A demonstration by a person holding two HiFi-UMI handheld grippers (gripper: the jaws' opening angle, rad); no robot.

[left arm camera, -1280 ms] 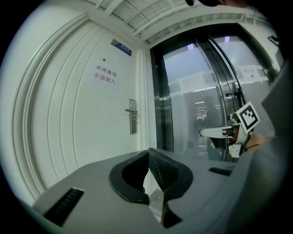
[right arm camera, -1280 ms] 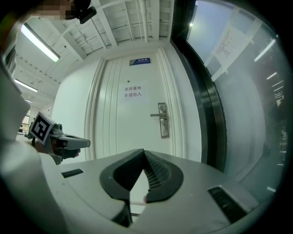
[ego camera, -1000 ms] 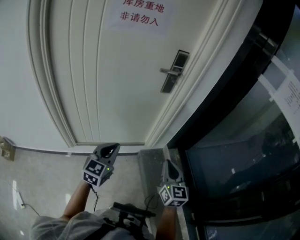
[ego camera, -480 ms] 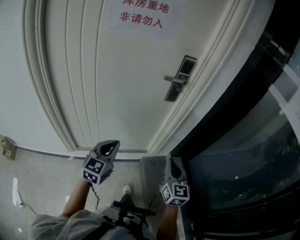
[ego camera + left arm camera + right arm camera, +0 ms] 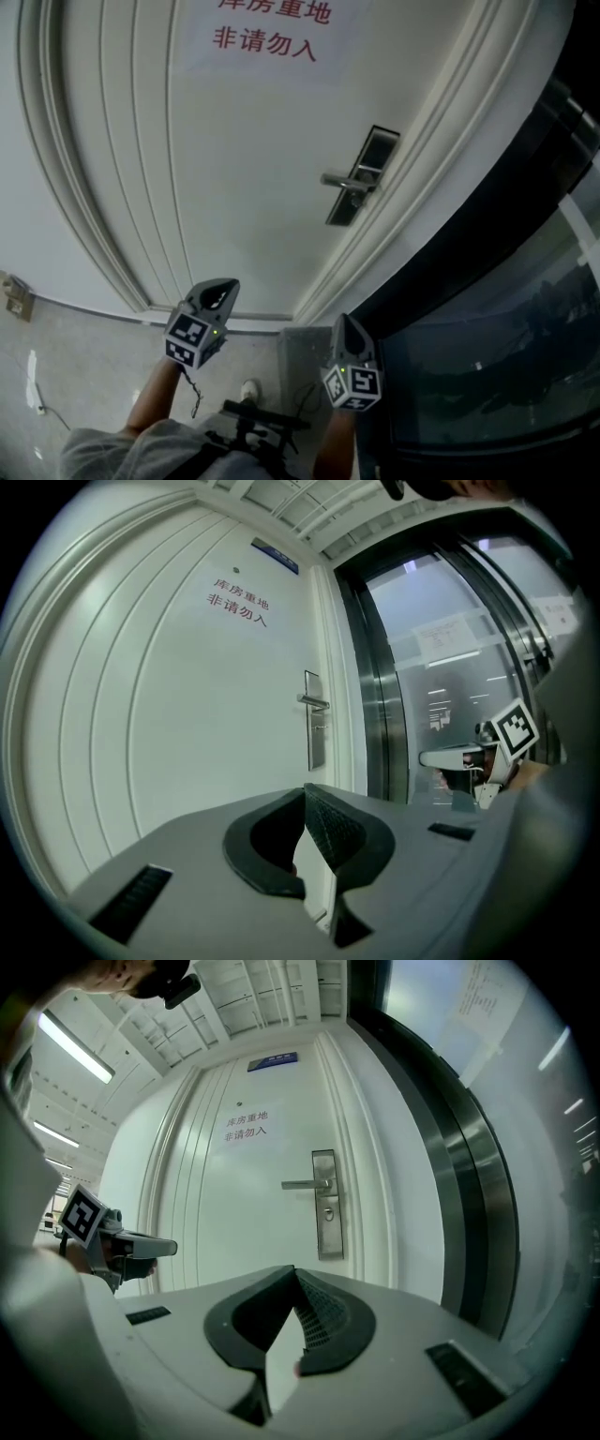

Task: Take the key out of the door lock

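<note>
The white door [image 5: 234, 159] carries a silver lock plate [image 5: 361, 176] with a lever handle [image 5: 339, 180] pointing left. In the right gripper view the lock plate [image 5: 326, 1204] shows a small dark spot under the handle; I cannot make out a key. My left gripper [image 5: 223, 286] is shut and empty, well short of the door and left of the lock. My right gripper [image 5: 343, 321] is also shut and empty, below the lock. Each gripper view shows its own jaws, left [image 5: 305, 791] and right [image 5: 295, 1272], closed tip to tip and aimed at the door.
A dark glass wall with a metal frame [image 5: 487, 309] runs along the right of the door. A paper sign with red print [image 5: 267, 33] hangs high on the door. A wall socket [image 5: 14, 295] sits low at the left. A shoe [image 5: 249, 387] is on the grey floor.
The door and lock plate have grown larger and slid lower in the head view. Both grippers have come closer to the door, still shut. A shoe has come into view below.
</note>
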